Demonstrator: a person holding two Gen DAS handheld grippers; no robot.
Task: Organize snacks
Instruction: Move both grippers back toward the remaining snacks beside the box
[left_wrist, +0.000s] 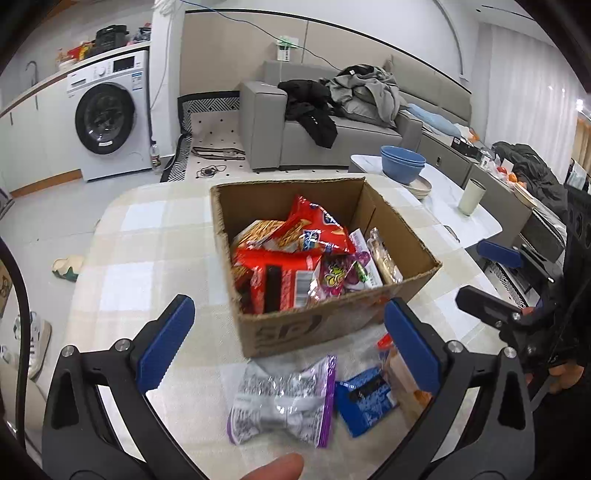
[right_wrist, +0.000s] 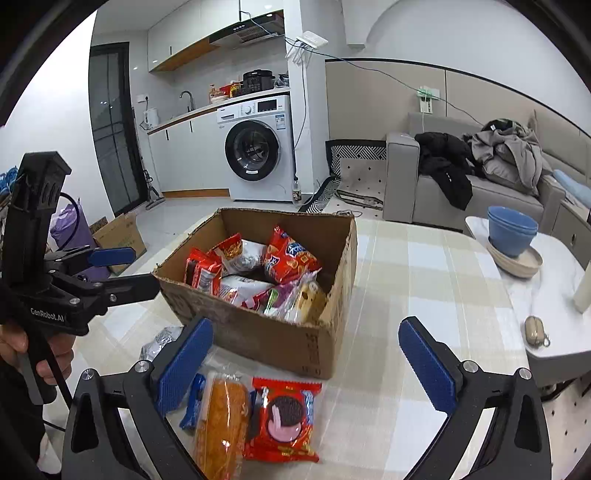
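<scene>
We hold both claws over a worktop (right_wrist: 424, 266) covered in a pale checked cloth, and both stand wide apart with nothing between their blue pads. No earlier view is at hand, so we tell only how they stand. The left claw (left_wrist: 291, 343) hangs above a clear packet with purple edges (left_wrist: 284, 400), which lies flat on the cloth just in front of a cardboard box (left_wrist: 317, 325). Beside that packet, to its right, lies a blue wrapper (left_wrist: 364, 400), and a pale bread-like pack shows behind the right pad, partly hidden. The right claw (right_wrist: 306, 363) hovers over a long orange bread pack (right_wrist: 221, 417) and a red biscuit packet with a dark sandwich cookie printed on it (right_wrist: 284, 421); these two lie side by side, touching, close to the box's near wall. A blue wrapper (right_wrist: 194, 400) peeks out left of the bread, partly behind the left pad. The box is open at the top and holds a heap of snacks: red bags (right_wrist: 290, 258), a red packet at the left (right_wrist: 201, 271), a purple sweet bag (left_wrist: 334, 275) and a clear pack of pale rolls (right_wrist: 308, 299). Stacked blue bowls (right_wrist: 511, 230) sit on a plate on a white table well to the right.
</scene>
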